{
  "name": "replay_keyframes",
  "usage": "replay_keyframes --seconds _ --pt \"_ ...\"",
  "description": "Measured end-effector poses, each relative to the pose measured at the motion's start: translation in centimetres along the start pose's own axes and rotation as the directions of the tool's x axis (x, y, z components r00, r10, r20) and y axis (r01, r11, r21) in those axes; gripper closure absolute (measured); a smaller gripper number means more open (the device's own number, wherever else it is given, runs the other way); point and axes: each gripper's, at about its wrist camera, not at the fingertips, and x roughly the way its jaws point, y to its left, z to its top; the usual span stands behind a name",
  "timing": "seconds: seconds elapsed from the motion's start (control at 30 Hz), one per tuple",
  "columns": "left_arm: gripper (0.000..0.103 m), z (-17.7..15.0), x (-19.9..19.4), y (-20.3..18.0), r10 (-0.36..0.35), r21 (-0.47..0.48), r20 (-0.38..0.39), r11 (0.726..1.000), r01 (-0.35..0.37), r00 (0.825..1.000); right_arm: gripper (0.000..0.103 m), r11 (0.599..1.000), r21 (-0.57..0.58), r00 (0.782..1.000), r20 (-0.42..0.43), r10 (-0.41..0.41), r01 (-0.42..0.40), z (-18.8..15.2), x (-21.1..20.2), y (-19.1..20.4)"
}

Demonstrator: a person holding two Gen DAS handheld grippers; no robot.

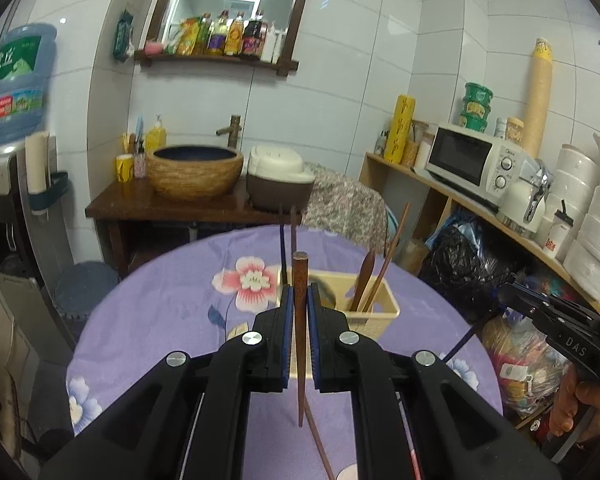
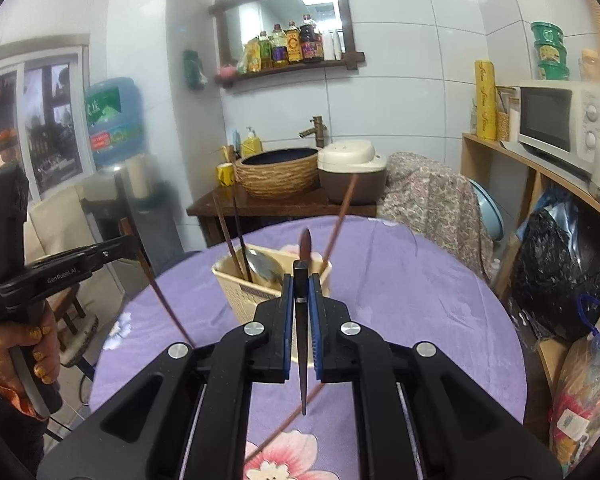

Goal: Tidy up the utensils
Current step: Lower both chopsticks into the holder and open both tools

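– Two grippers logged. State of the left gripper [image 1: 299,296]?
– Blue pads [image 1: 287,320] pressed onto a brown chopstick [image 1: 300,344], held nearly upright, thick end up, tip hanging clear above the purple floral tablecloth [image 1: 172,312].
– And the right gripper [image 2: 300,292]?
– Likewise clamped, on a dark chopstick [image 2: 301,340], also near vertical, point down over the cloth.
– Location of the container?
– Beige basket [image 2: 228,280] standing on the tablecloth just ahead of both sets of fingers. Noted inside: a metal spoon [image 2: 264,266], a wooden spoon [image 1: 364,280], two chopsticks [image 1: 286,240] upright in one corner, one long stick [image 2: 342,212] leaning out at the opposite side.
– Anything loose?
– One reddish chopstick [image 2: 284,424] lying flat on the cloth below the held pair.
– Spacing of the tools?
– Well apart, side by side, each visible at the edge of the other's wrist view. Neither held chopstick touching the basket.
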Motion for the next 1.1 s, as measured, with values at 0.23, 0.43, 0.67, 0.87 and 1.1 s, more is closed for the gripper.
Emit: replay_keyframes --seconds 0.23,0.43,0.67,0.87,1.1 --pt "0.095 7.9 -2.0 -2.1 -0.056 0.022 0.087 0.998 0.055 0.995 0.095 0.998 -0.019 0.997 0.058 0.055 -0.054 8.4 -0.7 1.5" --pt "0.095 12.0 -1.3 -3.1 0.002 0.032 0.148 0.999 -0.006 0.989 0.095 0.999 -0.047 0.993 0.112 0.026 -0.021 13.2 -0.1 2.8" --pt "0.095 10.9 2.6 -2.7 0.043 0.012 0.107 0.999 -0.045 0.993 0.095 0.999 -0.039 0.994 0.109 -0.015 0.019 13.1 3.2 2.6" --pt "0.095 7.9 5.2 -2.2 0.056 0.01 0.058 0.998 -0.056 0.997 0.095 0.999 -0.029 0.998 0.052 -0.034 0.036 10.1 6.7 1.8" --pt "0.095 4.3 7.9 -1.9 0.057 0.017 -0.025 0.998 -0.057 0.998 0.095 1.0 0.003 1.0 -0.01 -0.029 0.029 6.7 9.3 0.9"
